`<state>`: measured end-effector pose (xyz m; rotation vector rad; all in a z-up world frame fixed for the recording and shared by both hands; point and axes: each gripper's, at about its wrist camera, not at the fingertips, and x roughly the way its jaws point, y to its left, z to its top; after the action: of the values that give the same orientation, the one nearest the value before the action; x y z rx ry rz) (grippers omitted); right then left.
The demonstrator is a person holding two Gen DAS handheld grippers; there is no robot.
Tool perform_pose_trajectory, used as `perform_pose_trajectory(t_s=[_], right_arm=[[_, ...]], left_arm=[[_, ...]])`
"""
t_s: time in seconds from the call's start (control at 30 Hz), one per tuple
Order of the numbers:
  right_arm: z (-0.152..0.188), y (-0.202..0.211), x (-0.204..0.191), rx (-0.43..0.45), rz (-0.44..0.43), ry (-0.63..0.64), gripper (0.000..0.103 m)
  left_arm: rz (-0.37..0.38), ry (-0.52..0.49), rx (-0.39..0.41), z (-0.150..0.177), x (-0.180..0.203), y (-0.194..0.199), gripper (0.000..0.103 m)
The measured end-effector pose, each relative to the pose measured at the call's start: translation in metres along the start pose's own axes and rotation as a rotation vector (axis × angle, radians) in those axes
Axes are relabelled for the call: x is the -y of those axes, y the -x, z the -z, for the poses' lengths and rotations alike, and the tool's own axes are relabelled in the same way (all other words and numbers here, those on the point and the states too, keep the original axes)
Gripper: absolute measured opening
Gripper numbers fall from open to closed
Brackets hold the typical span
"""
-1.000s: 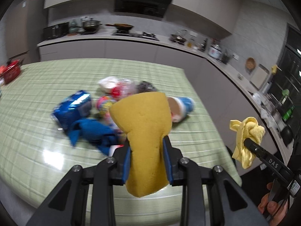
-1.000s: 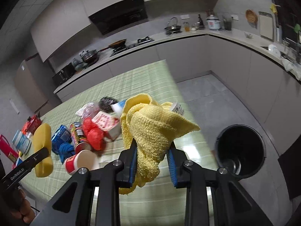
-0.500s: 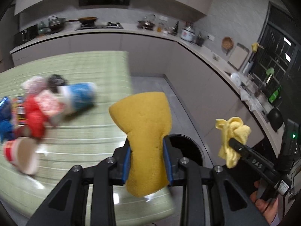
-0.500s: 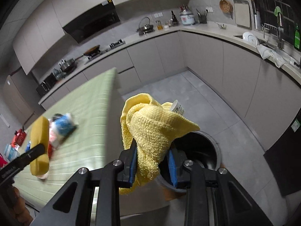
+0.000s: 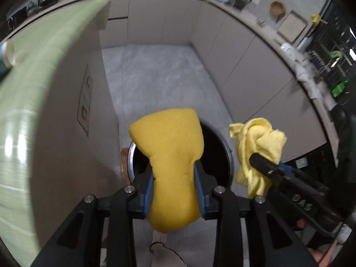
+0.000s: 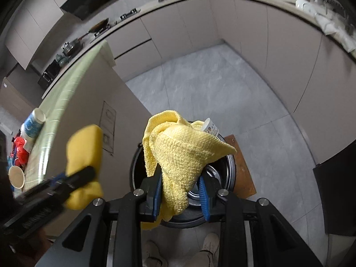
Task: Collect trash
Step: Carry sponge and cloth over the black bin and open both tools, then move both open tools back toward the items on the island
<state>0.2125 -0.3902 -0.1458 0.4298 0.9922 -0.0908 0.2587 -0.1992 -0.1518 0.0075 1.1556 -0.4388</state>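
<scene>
1. Both fingers of the left gripper (image 5: 173, 187) squeeze a yellow sponge (image 5: 171, 155).
2. Fingers of the right gripper (image 6: 180, 191) pinch a yellow cloth (image 6: 180, 153).
3. Sponge and cloth both hang above the round black trash bin (image 6: 229, 171) on the floor.
4. Left of the bin stands the green table (image 5: 33, 89).

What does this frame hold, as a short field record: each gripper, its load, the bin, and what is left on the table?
left gripper: shut on yellow sponge
right gripper: shut on yellow cloth, a small white container poking out behind
bin: round, black, open, on the floor below both loads
table: cups and red wrappers remain
</scene>
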Motion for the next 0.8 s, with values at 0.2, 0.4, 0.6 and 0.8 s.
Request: perform_pose_trajectory(t_s=[0.2,0.4,0.6,0.8], right_arm=[[-0.008,-0.035,0.013,-0.064,-0.034,0.021,0.034],[-0.015,-0.051,0.008,-0.09,-0.049,0.046,0.058],[-0.025,-0.029,0.01,-0.025,-0.042,0.029,0.063],[-0.036,0.002,-0.004,0.036,-0.033,0.032,0.063]], left_arm=[[-0.049,0.037,-0.023,-0.005,0.012,-0.022,0.052],[-0.068,0.102,-0.062,-0.014,0.015,-0.026,0.064],[-0.066,0.102,-0.014,-0.017,0.024,0.0,0.066],[-0.082,0.072,0.062,-0.023,0.026,0.05,0.066]])
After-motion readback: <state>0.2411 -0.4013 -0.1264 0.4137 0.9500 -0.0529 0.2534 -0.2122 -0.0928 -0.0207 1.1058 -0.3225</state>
